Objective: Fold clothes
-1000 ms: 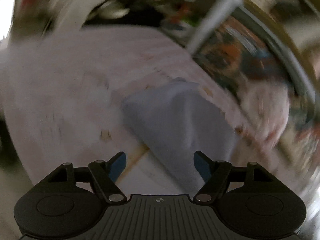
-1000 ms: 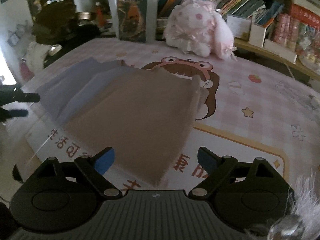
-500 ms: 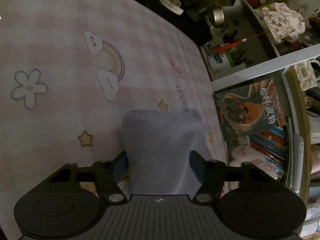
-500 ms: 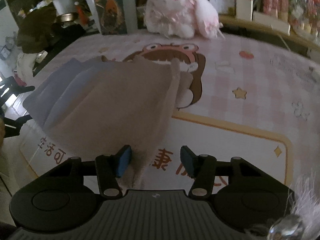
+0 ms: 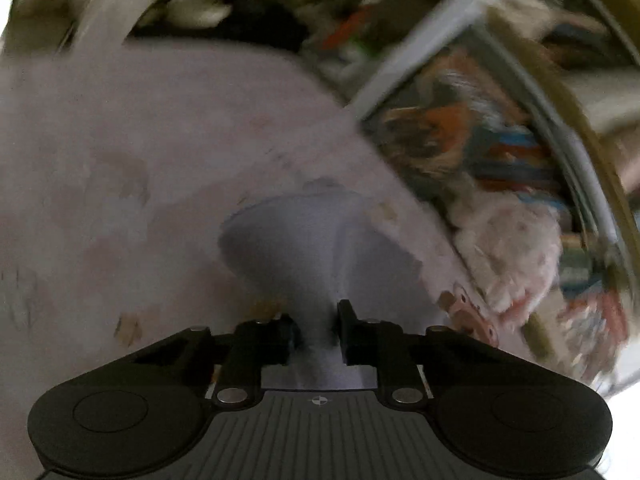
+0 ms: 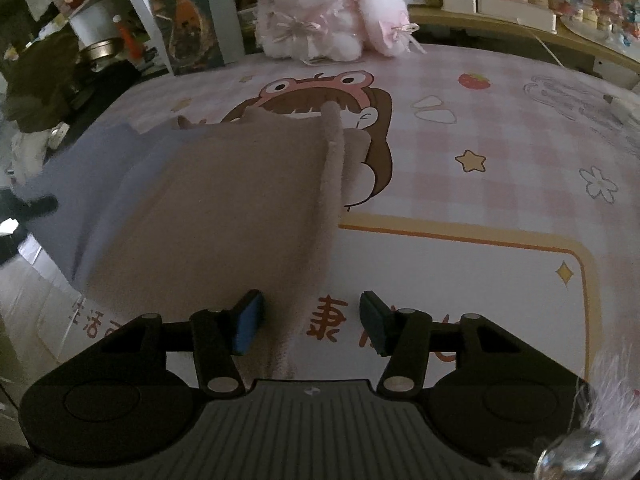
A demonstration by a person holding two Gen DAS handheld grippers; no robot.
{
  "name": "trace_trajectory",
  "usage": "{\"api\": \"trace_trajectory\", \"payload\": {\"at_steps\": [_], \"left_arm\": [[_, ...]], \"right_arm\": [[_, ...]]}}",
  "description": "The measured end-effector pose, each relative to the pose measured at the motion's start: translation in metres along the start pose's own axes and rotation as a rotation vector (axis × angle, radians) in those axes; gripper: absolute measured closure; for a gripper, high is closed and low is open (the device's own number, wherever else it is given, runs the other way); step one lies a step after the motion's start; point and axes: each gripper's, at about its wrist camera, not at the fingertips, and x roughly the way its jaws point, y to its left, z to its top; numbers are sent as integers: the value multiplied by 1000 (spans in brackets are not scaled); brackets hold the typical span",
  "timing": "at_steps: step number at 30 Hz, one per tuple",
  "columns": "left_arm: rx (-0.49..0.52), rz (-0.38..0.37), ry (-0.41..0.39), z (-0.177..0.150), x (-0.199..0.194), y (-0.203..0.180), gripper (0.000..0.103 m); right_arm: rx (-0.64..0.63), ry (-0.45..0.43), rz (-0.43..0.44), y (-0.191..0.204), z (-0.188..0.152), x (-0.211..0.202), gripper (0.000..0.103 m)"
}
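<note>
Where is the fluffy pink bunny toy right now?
In the right wrist view the pink bunny toy sits at the far edge of the bed, beside the upright book.

mat (image 6: 460, 264): red character 康 | book (image 6: 188, 20): title characters blurred, unreadable

Light: dim indoor, bright glare at far left edges | Left wrist view: heavy motion blur — background smeared | Right wrist view: sharp — fisheye bending at rim
</note>
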Motion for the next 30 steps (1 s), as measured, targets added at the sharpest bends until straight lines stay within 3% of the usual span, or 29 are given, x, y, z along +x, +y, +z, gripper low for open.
{"api": "trace_trajectory", "payload": {"at_steps": [3, 10, 14, 18, 25, 30], "left_arm": [[-119, -30, 33, 3, 10, 19, 76], [-176, -39, 19, 3, 25, 27, 76], [-162, -38, 23, 13, 31, 26, 87], [-140, -36, 12, 28, 29, 31, 88], [-112, 0, 10, 47, 25, 43, 88], [-112, 10, 31, 48, 30, 47, 86]], "right_arm": [[7, -1, -11, 2, -1, 0, 51], [23, -10, -29, 6, -1, 2, 51], [21, -15, -38, 11, 0, 4, 51], [7, -13, -20, 19, 2, 7, 48], [-78, -136, -43, 41, 9, -1, 48], [-62, -102, -12, 42, 15, 12, 52]]}}
